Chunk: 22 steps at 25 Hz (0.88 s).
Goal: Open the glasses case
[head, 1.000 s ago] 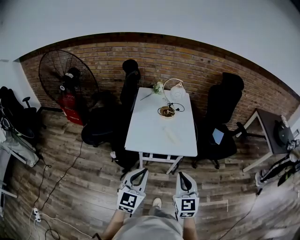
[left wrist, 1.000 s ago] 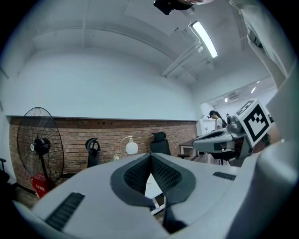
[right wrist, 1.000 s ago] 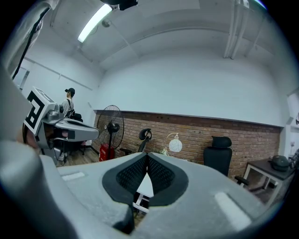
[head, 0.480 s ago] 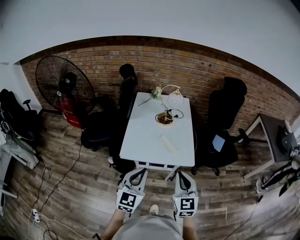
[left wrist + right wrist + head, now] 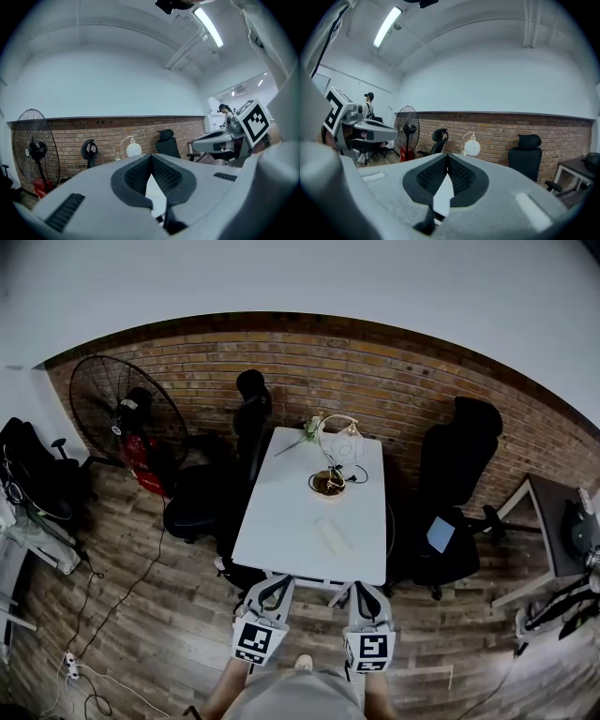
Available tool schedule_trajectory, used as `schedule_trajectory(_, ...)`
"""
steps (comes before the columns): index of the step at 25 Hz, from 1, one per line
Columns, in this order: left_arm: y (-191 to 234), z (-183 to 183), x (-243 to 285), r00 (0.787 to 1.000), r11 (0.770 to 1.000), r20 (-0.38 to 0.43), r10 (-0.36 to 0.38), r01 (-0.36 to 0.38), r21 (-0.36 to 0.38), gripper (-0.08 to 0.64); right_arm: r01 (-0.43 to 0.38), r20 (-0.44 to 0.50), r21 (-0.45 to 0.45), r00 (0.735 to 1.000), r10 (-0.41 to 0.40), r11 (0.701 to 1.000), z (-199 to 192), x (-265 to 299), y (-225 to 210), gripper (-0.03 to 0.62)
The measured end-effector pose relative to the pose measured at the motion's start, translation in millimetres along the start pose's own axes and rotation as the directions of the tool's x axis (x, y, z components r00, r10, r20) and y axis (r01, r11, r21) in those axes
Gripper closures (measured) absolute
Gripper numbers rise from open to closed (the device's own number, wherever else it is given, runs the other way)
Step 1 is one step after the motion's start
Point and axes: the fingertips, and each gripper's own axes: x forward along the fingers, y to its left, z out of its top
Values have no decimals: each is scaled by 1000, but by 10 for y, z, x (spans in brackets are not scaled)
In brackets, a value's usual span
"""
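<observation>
Since the earlier frames the white table has drawn down the head view toward the two grippers, so that its near edge now lies right at their tips; the grippers themselves sit at the same place, bottom centre of the frame.

Task object: the glasses case, a pale oblong, lies flat on the table's near half, right of the midline. It is apart from the round brown dish and the arched lamp at the far end, and well apart from both grippers. Its lid appears down, though at this size the seam cannot be made out.

Step in hand, as judged: approach. To do it well, both grippers should be carried over the near edge and brought in low from either end of the case, one to steady the base and the other to find the lid's lip. Both pairs of jaws would need to part before contact.

Fingers: the left gripper has its ribbed pads meeting at the tips, with only a wedge of white tabletop showing below them; nothing is held. The right gripper is likewise closed, pads together at the tips, empty, and touches nothing.
</observation>
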Motion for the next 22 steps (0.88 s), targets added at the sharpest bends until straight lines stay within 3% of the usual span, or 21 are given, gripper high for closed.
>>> schedule_trajectory(8, -96, 33, 265, 1000, 1000, -10, 26, -26, 13, 558, -34, 1, 1, 999, 34, 999, -74, 156, -308, 586)
schedule_trajectory(22, 5, -53, 414, 999, 999, -35, 41, -40, 6, 558, -68, -3, 11, 998, 68, 998, -111, 353, -316, 586)
